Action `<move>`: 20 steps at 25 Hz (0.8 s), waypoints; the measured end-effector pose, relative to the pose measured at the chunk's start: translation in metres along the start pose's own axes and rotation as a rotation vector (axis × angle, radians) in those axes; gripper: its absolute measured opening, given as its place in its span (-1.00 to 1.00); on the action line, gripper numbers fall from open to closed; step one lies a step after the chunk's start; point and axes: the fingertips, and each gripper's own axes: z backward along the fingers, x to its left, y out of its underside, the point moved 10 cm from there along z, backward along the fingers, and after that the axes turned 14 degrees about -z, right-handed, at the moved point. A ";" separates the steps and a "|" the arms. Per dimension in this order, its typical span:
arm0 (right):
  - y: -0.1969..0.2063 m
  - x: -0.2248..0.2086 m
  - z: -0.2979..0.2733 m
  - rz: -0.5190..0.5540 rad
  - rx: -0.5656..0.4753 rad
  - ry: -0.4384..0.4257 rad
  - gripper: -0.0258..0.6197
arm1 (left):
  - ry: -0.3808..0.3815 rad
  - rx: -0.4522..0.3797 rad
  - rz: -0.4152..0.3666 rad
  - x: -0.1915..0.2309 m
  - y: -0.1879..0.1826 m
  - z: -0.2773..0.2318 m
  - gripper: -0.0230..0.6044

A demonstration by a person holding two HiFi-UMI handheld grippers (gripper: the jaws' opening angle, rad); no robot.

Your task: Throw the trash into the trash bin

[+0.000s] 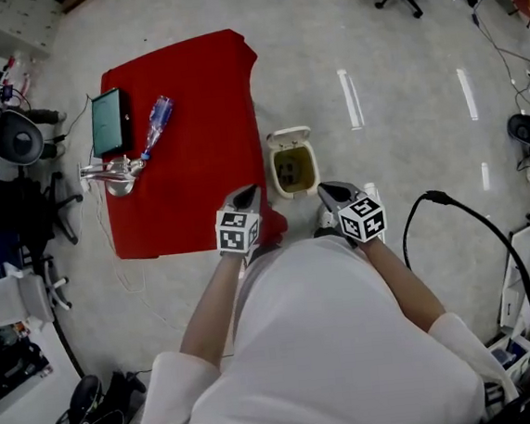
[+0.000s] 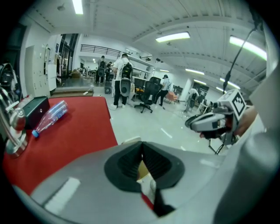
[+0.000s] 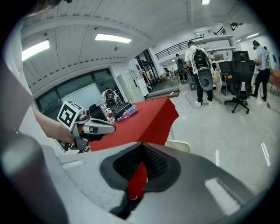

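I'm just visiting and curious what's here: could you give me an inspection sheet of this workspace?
Surface: red cloth, pale floor around it.
Job's things: trash bin, lid open, beside the cloth; plastic bottle lying on the cloth.
Clutter: black box and shiny metal piece on the cloth.
Grippers: left claw and right claw both shut, empty.
Cables: black cable looping at right.
Surroundings: office chairs, people standing.

Bench (image 1: 195, 166), red-covered. Along its left edge: dark box (image 1: 109, 121) at the far end, bottle (image 1: 154, 124) lying just beside it, shiny metal piece (image 1: 112, 174) nearer. Floor (image 1: 401, 72), grey: open bin (image 1: 278, 177) beside the bench's right edge.
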 end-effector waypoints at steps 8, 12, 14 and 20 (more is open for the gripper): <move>-0.011 0.016 -0.015 -0.002 -0.014 0.028 -0.92 | -0.108 -0.019 -0.025 0.070 -0.002 0.015 -0.87; -0.013 0.025 -0.027 -0.006 -0.013 0.038 -0.92 | -0.168 -0.020 -0.047 0.109 -0.004 0.022 -0.82; -0.013 0.028 -0.034 -0.010 -0.011 0.043 -0.92 | -0.193 -0.014 -0.053 0.128 -0.005 0.023 -0.82; -0.013 0.042 -0.051 -0.027 -0.002 0.057 -0.92 | -0.268 -0.001 -0.050 0.185 -0.009 0.023 -0.75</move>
